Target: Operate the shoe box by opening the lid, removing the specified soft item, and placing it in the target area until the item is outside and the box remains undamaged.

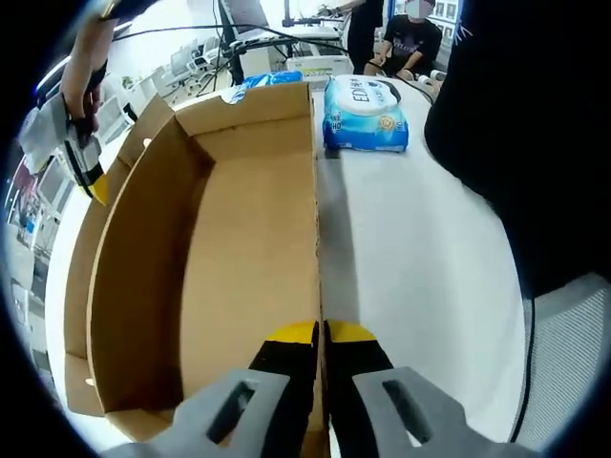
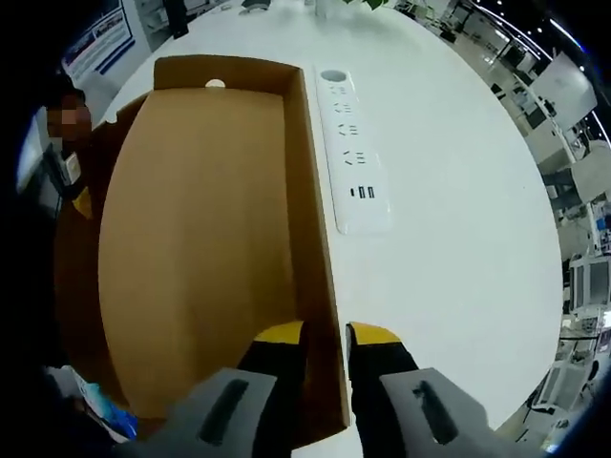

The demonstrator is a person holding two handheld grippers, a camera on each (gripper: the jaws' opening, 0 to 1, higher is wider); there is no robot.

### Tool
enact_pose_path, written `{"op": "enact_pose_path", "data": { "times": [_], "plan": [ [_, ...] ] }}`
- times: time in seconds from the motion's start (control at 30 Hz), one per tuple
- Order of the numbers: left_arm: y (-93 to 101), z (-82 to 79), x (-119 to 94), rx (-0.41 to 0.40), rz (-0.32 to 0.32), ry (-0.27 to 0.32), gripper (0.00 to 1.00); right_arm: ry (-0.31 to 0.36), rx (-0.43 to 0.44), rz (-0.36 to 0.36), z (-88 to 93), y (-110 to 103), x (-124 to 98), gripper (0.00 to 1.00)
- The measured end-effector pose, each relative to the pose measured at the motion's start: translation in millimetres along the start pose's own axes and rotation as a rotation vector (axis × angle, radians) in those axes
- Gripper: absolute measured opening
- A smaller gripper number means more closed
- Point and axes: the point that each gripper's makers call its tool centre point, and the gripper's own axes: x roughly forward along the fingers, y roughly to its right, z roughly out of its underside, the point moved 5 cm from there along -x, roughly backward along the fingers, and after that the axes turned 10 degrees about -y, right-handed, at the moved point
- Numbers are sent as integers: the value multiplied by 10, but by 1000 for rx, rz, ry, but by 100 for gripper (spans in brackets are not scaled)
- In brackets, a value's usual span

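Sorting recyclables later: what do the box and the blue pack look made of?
Box: plain brown cardboard, matte, with raw cut edges and folded flaps. Pack: glossy printed plastic film by its sheen and soft bulging; the contents are hidden.

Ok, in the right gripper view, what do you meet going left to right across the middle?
Other gripper → cardboard box → white power strip → bare white table.

Left gripper (image 1: 320, 336): yellow-tipped jaws nearly closed, pinching a thin cardboard wall between them. Right gripper (image 2: 325, 336): jaws slightly parted, straddling a cardboard wall, one finger on each side.
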Motion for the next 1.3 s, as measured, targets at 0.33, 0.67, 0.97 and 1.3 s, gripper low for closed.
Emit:
{"op": "enact_pose_path", "data": {
  "times": [0.33, 0.67, 0.97, 1.3],
  "plan": [
    [7, -15, 4, -13, -1, -9, 0, -12, -39, 22, 20, 113, -133, 9],
    [18, 8, 24, -37, -9, -13, 0, -10, -64, 101, 17, 39, -468, 6],
    [23, 18, 32, -44, -23, -6, 0, -20, -71, 165, 4, -39, -762, 4],
    [18, 29, 31, -72, -46, 5, 0, -20, -79, 244, -10, -162, -1105, 2]
  ]
}}
